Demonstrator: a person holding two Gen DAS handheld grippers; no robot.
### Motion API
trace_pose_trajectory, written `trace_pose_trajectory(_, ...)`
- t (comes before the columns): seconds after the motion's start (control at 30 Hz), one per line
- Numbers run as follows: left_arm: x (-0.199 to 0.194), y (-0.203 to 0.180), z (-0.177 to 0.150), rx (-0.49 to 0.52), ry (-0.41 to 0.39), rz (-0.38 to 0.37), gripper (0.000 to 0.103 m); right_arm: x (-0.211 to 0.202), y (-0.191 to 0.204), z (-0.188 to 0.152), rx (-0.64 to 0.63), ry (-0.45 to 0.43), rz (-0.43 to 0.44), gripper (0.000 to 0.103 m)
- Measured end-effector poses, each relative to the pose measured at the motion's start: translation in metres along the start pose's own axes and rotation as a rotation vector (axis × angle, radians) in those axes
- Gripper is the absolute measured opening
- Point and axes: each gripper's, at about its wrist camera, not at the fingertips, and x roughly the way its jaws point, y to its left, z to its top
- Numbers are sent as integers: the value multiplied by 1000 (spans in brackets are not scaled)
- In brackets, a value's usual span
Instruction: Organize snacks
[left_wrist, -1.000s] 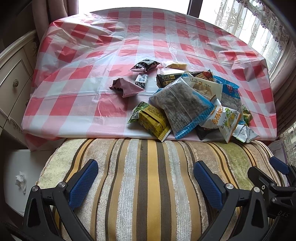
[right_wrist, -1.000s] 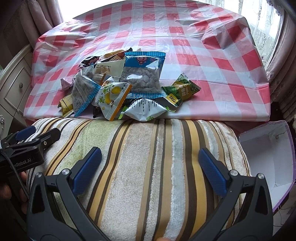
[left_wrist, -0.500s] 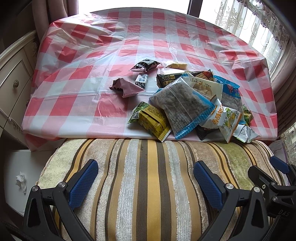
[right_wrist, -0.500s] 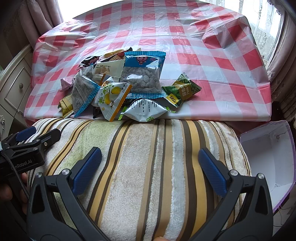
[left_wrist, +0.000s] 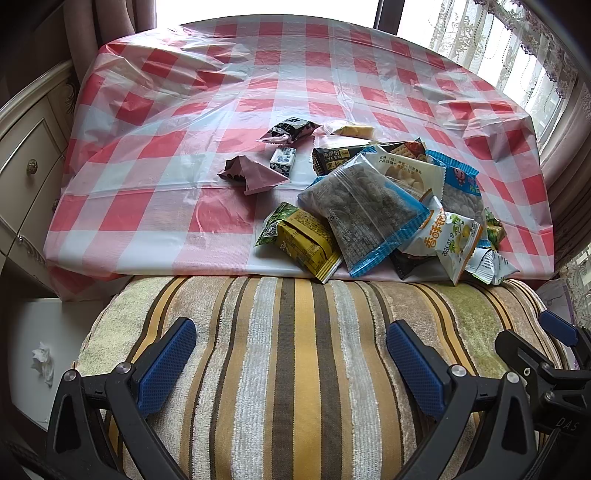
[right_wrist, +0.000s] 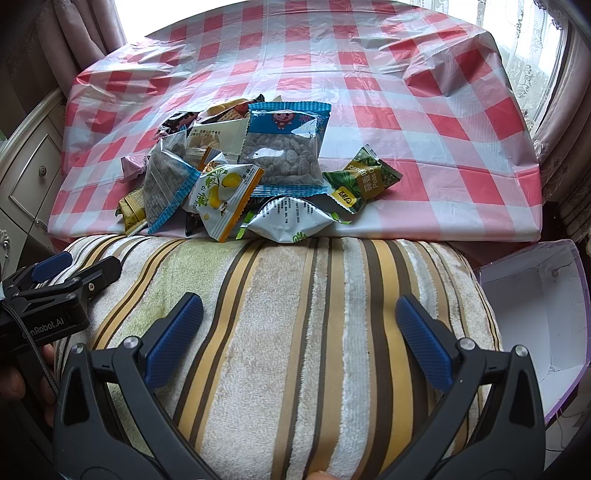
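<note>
Snack packets (left_wrist: 369, 206), about a dozen, heaped beside two grippers

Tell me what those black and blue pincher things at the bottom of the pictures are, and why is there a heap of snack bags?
Those are two claws a person holds, one in each hand, like big tongs. Each has a little camera looking forward along its fingers, so you get two pictures of the same scene. The left claw and right claw are both open and hold nothing. They hover above a striped cushion. Beyond it, a table with a red checked cloth holds a heap of snacks, such as a clear seed bag, a yellow packet and green peas. Beside the cushion stands an open white box.
</note>
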Motion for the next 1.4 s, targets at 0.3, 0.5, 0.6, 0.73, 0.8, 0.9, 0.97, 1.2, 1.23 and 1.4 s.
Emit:
trace_pose_trajectory(0.3, 0, 0, 0, 0, 0, 0, 103, 0, 0, 0, 0, 0, 0, 103)
trace_pose_trajectory(0.5, 0, 0, -1, 0, -1, 1, 103, 0, 0, 0, 0, 0, 0, 103)
trace_pose_trajectory(0.6, 0, 0, -1, 0, -1, 1, 103, 0, 0, 0, 0, 0, 0, 103)
trace_pose_trajectory(0.73, 0, 0, 0, 0, -1, 1, 103, 0, 0, 0, 0, 0, 0, 103)
trace_pose_trajectory(0.8, 0, 0, 0, 0, -1, 1, 103, 0, 0, 0, 0, 0, 0, 103)
trace_pose_trajectory(0.9, 0, -1, -1, 1, -1, 1, 103, 0, 0, 0, -2, 1, -5, 103)
trace_pose_trajectory(0.97, 0, -1, -1, 0, -1, 1, 103, 1, 2, 1, -10, 7, -12, 103)
trace_pose_trajectory(1.2, 5, 2, 9, -14, -1, -27, 103, 9, -7, 13, -44, 38, 80, 103)
trace_pose_trajectory(1.23, 6, 2, 10, -12, -1, -32, 103, 11, -9, 16, -42, 43, 93, 103)
trace_pose_trajectory(1.4, 10, 3, 21, -32, -20, -104, 92, 19, -20, 28, 29, 44, 111, 103)
